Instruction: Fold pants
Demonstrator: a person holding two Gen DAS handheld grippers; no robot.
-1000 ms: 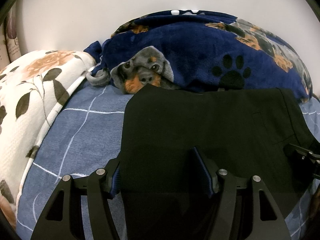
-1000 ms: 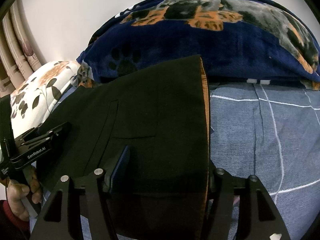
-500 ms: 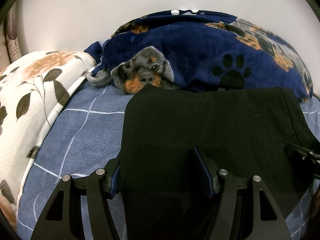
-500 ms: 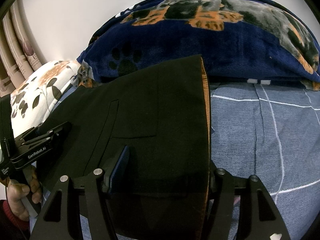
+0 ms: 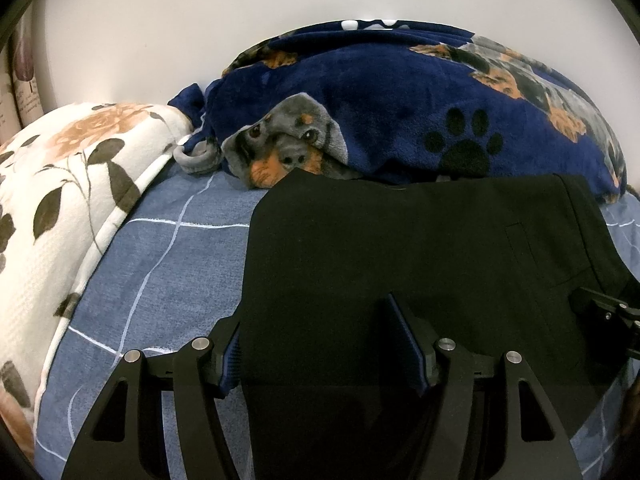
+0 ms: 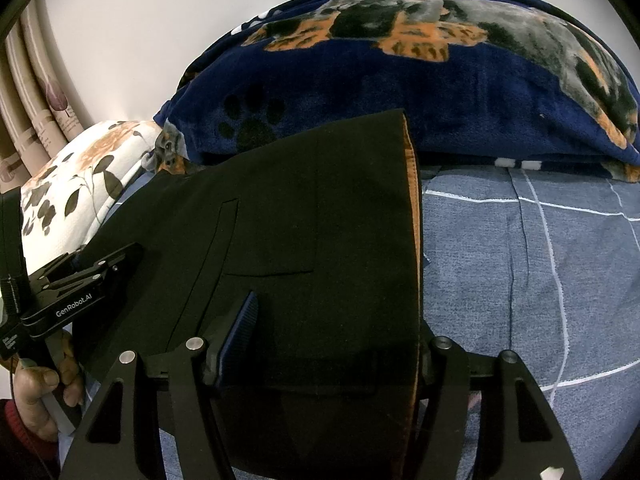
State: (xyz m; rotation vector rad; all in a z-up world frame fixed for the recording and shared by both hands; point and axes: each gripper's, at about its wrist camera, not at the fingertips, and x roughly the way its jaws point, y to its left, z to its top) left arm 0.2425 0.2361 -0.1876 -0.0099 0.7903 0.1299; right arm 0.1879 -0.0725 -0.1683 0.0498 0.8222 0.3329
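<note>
Black pants point(image 5: 420, 248) lie folded flat on a blue checked bed sheet point(image 5: 172, 248); they also show in the right wrist view point(image 6: 312, 220), with an orange lining along the right edge. My left gripper point(image 5: 320, 344) is wide open astride the pants' left near edge, one finger under the cloth, one on top. My right gripper point(image 6: 336, 344) is wide open astride the pants' right near edge in the same way. Neither is clamped on the cloth.
A navy dog-print fleece blanket point(image 5: 400, 100) is piled against the wall just behind the pants. A white floral pillow point(image 5: 68, 184) lies at the left. Curtains point(image 6: 32, 120) hang at the far left. The left hand and its gripper body point(image 6: 72, 300) show in the right view.
</note>
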